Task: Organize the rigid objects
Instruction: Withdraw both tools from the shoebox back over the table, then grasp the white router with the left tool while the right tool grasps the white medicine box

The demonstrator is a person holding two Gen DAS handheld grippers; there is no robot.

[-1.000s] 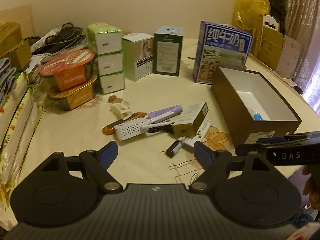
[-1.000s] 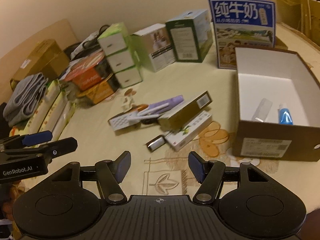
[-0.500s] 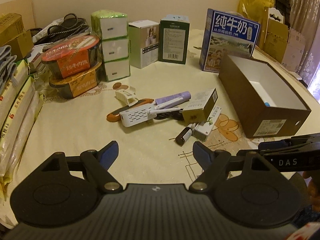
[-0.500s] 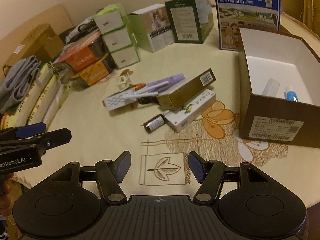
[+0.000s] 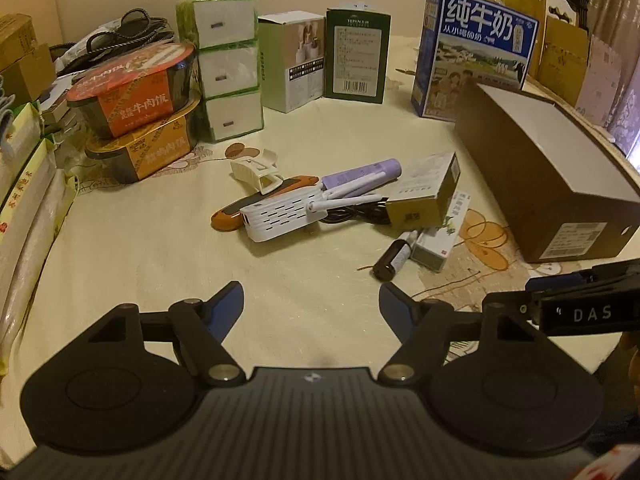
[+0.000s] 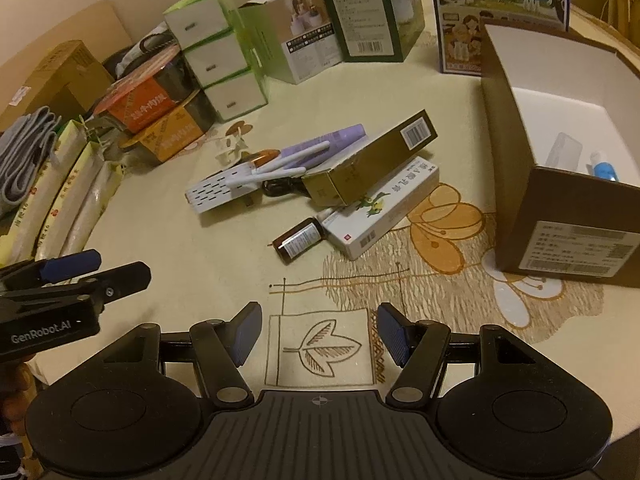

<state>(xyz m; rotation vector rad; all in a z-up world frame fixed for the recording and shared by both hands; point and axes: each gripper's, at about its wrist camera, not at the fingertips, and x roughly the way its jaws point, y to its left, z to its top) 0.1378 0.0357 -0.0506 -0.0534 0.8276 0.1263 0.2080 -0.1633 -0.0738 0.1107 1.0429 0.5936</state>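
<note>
Both grippers are hovering low over the near edge of the tablecloth (image 6: 168, 240), side by side and pointing toward the clutter, the left gripper (image 5: 311, 306) with its fingers spread wide and gripping nothing, the right gripper (image 6: 319, 334) likewise splayed apart and empty above the leaf print. Ahead of them, in the middle of the cloth, a small brown bottle (image 6: 299, 239) is lying beside a white medicine box (image 6: 380, 208), with a gold box (image 6: 370, 160) tilting across it and a white router (image 5: 280, 216) just left. The open brown box (image 6: 560, 216) is sitting to the right, a blue-capped item inside.
</note>
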